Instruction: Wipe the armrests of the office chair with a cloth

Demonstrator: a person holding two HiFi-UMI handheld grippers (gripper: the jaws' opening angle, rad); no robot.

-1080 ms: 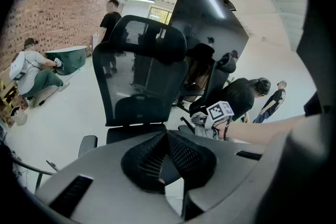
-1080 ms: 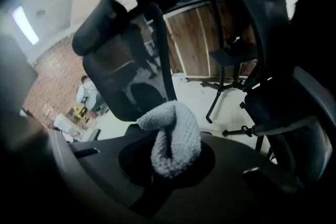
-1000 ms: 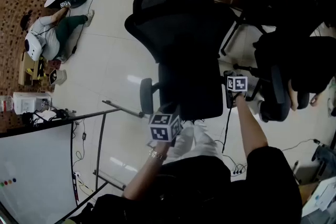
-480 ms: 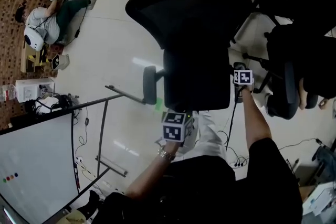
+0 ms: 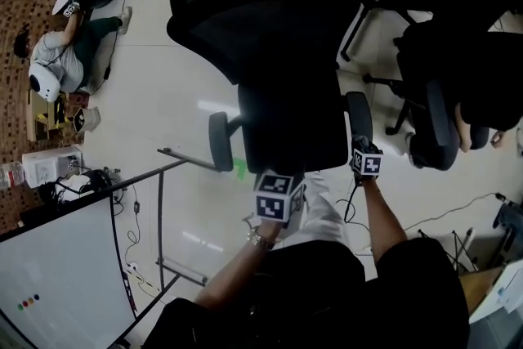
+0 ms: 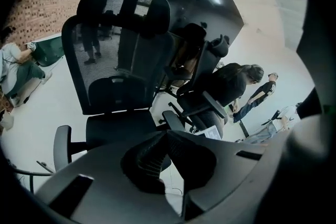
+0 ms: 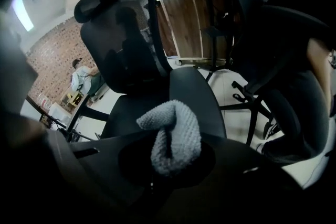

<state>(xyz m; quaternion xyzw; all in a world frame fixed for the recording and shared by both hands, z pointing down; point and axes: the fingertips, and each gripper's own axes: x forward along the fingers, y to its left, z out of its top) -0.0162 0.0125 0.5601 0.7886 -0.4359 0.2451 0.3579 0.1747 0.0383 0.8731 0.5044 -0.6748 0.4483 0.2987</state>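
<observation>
A black office chair (image 5: 278,53) stands before me, its seat facing me. Its left armrest (image 5: 219,140) and right armrest (image 5: 358,117) are both uncovered in the head view. My right gripper (image 5: 366,158) sits at the near end of the right armrest (image 7: 197,97), shut on a grey knitted cloth (image 7: 171,136) that bulges out of its jaws. My left gripper (image 5: 278,190) hovers at the seat's near edge between the armrests. Its ribbed fingers (image 6: 152,157) are shut together with nothing between them. The chair's mesh back (image 6: 118,50) fills the left gripper view.
A second black chair (image 5: 445,94) with a person in it stands close on the right. A whiteboard (image 5: 57,257) on a metal frame (image 5: 159,208) is at lower left. Another person (image 5: 53,61) sits on the floor far left. Cables (image 5: 441,217) trail over the floor.
My right gripper has drawn back toward me along the right armrest with the cloth, leaving the pad uncovered. The left gripper has barely moved.
</observation>
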